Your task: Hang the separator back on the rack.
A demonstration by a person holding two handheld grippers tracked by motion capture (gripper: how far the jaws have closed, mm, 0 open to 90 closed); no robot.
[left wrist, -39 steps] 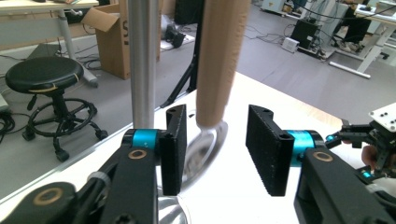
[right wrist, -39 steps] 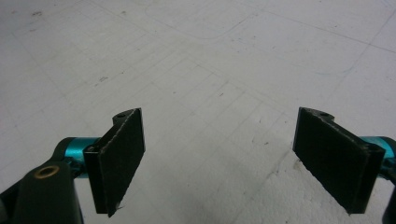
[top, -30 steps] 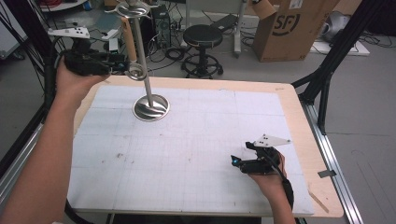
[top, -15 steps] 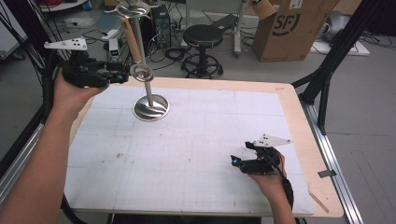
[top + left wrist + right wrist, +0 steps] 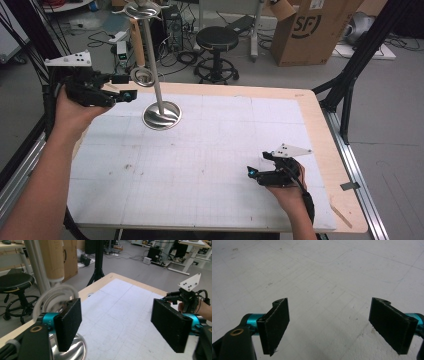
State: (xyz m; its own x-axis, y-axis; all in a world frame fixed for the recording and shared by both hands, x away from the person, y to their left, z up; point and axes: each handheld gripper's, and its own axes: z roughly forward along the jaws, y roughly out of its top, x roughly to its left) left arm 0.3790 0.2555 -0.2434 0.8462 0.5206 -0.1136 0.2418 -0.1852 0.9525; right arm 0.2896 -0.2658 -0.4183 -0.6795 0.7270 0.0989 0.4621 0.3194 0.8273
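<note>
Near the tabletop's (image 5: 310,107) far-left corner, we hold the left gripper (image 5: 131,86), jaws spread, beside the polished steel stand (image 5: 161,114); the right gripper (image 5: 251,173), likewise spread, hovers near the front-right corner.

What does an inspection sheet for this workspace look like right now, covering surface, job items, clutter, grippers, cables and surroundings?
Surface: white gridded mat on a light wooden table, faintly scuffed.
Job's things: shiny steel stand with round base, upright pole and a small metal ring partway up, at the mat's far left.
Clutter: nothing seen on the mat.
Grippers: left gripper raised beside the ring, jaws wide apart, holding nothing; right gripper low over the mat near right, jaws apart, empty.
Cables: black cable along the right wrist; loose cables on the floor.
Surroundings: black round stool, brown cardboard box, black frame legs.
</note>
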